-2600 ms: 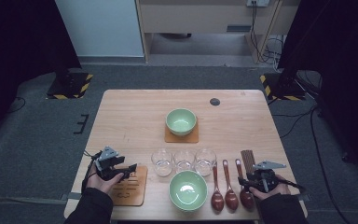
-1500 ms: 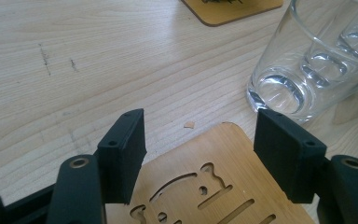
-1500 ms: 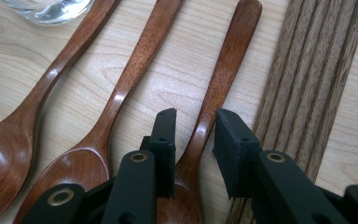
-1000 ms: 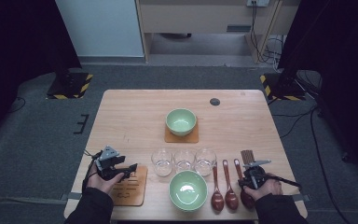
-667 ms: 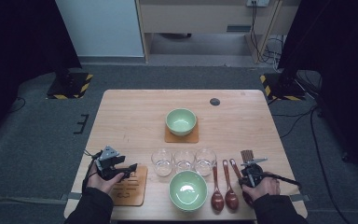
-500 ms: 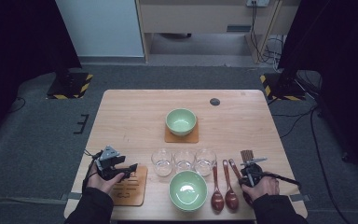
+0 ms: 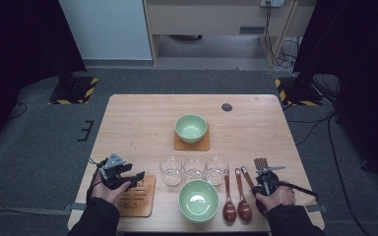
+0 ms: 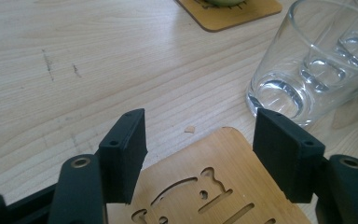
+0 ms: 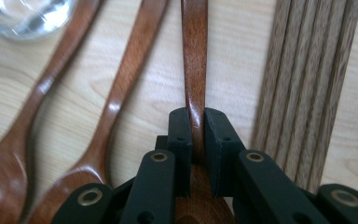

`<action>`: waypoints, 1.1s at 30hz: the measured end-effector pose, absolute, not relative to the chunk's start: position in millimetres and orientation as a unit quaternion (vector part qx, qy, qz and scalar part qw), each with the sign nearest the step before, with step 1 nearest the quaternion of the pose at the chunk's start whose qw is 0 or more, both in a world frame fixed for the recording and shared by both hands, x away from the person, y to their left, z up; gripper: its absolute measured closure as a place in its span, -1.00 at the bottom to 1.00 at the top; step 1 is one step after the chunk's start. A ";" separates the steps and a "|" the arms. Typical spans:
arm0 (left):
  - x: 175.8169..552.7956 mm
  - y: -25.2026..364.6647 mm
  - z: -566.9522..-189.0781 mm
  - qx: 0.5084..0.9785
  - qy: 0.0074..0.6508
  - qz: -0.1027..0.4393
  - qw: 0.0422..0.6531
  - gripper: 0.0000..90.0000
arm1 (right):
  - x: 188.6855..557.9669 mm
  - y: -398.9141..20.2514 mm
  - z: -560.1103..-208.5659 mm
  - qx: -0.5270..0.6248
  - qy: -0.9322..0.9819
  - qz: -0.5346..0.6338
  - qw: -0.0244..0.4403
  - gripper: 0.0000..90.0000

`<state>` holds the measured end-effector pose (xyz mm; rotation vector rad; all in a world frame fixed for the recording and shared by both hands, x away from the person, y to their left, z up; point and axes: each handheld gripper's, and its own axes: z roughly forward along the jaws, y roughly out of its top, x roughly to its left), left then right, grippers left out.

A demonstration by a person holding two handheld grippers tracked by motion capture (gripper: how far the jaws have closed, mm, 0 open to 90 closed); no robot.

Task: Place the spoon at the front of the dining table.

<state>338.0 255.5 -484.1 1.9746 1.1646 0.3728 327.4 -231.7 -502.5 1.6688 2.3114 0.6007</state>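
Now right tool point(image 9: 195, 128) pinches spoon handle point(image 9: 194, 56), low.

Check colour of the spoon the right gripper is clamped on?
Reddish-brown wood, glossy. The spoon shows best in the right gripper view, pinched in the right gripper.

Spoons point(image 9: 195, 56): glossy reddish-brown wood
Chopsticks point(image 9: 307, 79): grey-brown, streaked grain
Bowls point(image 7: 198, 199): pale green
Glasses point(image 7: 194, 169): clear
Coaster point(image 8: 223, 186): light bamboo, cut-out pattern
Table point(image 7: 142, 123): pale wood grain
Gripper jaws: black

No readable text, label, brand, number or sign appears anywhere.
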 end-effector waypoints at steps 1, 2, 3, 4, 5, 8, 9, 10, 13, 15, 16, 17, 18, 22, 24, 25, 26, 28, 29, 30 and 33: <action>337.7 255.4 -483.4 0.777 0.461 0.147 0.402 -0.23 | 327.3 -232.2 -501.4 0.571 0.785 0.212 0.112 0.81; 337.5 255.2 -482.5 0.775 0.461 0.148 0.406 -0.23 | 327.3 -232.9 -500.4 0.571 0.783 0.220 0.115 0.81; 337.3 254.7 -481.3 0.773 0.461 0.149 0.411 -0.23 | 327.3 -233.6 -499.2 0.570 0.781 0.226 0.117 0.81; 337.1 254.1 -479.5 0.770 0.460 0.149 0.417 -0.22 | 327.2 -234.3 -498.2 0.568 0.781 0.231 0.120 0.81; 336.9 253.6 -477.5 0.767 0.458 0.151 0.422 -0.22 | 327.1 -234.8 -497.5 0.566 0.780 0.237 0.121 0.81; 336.2 250.3 -470.3 0.755 0.455 0.157 0.445 -0.22 | 327.2 -236.5 -495.2 0.563 0.776 0.256 0.122 0.81; 335.9 249.1 -467.3 0.751 0.454 0.159 0.453 -0.22 | 327.2 -236.6 -494.5 0.563 0.774 0.262 0.122 0.81; 335.8 247.9 -464.1 0.747 0.452 0.161 0.460 -0.22 | 327.3 -237.6 -493.6 0.561 0.773 0.268 0.125 0.81; 334.5 242.5 -453.4 0.734 0.445 0.168 0.485 -0.22 | 327.3 -240.0 -489.8 0.557 0.768 0.289 0.128 0.81; 333.8 237.1 -446.9 0.727 0.437 0.168 0.502 -0.22 | 327.1 -242.0 -485.8 0.554 0.763 0.307 0.130 0.81; 333.6 233.9 -443.8 0.725 0.434 0.168 0.508 -0.21 | 327.3 -243.1 -483.6 0.552 0.761 0.315 0.132 0.81; 333.7 230.8 -440.8 0.724 0.429 0.169 0.513 -0.21 | 327.3 -244.2 -481.3 0.552 0.757 0.325 0.135 0.81; 334.0 227.4 -438.0 0.723 0.425 0.169 0.517 -0.21 | 327.5 -245.4 -478.9 0.551 0.753 0.334 0.137 0.81; 337.0 211.5 -428.9 0.723 0.408 0.165 0.533 -0.19 | 327.5 -250.8 -469.5 0.548 0.737 0.369 0.144 0.81; 338.8 203.2 -425.5 0.724 0.400 0.161 0.538 -0.19 | 328.3 -253.1 -466.1 0.540 0.735 0.382 0.149 0.81; 339.7 199.3 -423.9 0.724 0.398 0.160 0.540 -0.19 | 329.0 -253.8 -464.9 0.537 0.734 0.389 0.148 0.81; 340.6 195.6 -422.3 0.724 0.395 0.159 0.542 -0.19 | 329.4 -254.3 -463.4 0.534 0.732 0.395 0.148 0.81; 342.4 188.4 -418.8 0.722 0.391 0.157 0.548 -0.18 | 330.5 -255.4 -460.5 0.529 0.731 0.403 0.153 0.81; 343.3 185.1 -416.8 0.722 0.388 0.156 0.551 -0.18 | 330.9 -255.8 -459.0 0.526 0.728 0.411 0.156 0.81; 344.3 181.6 -414.9 0.721 0.386 0.155 0.554 -0.18 | 330.9 -256.3 -457.3 0.525 0.726 0.417 0.155 0.81; 347.3 171.7 -409.0 0.721 0.379 0.152 0.559 -0.18 | 331.2 -257.7 -452.3 0.516 0.720 0.435 0.161 0.81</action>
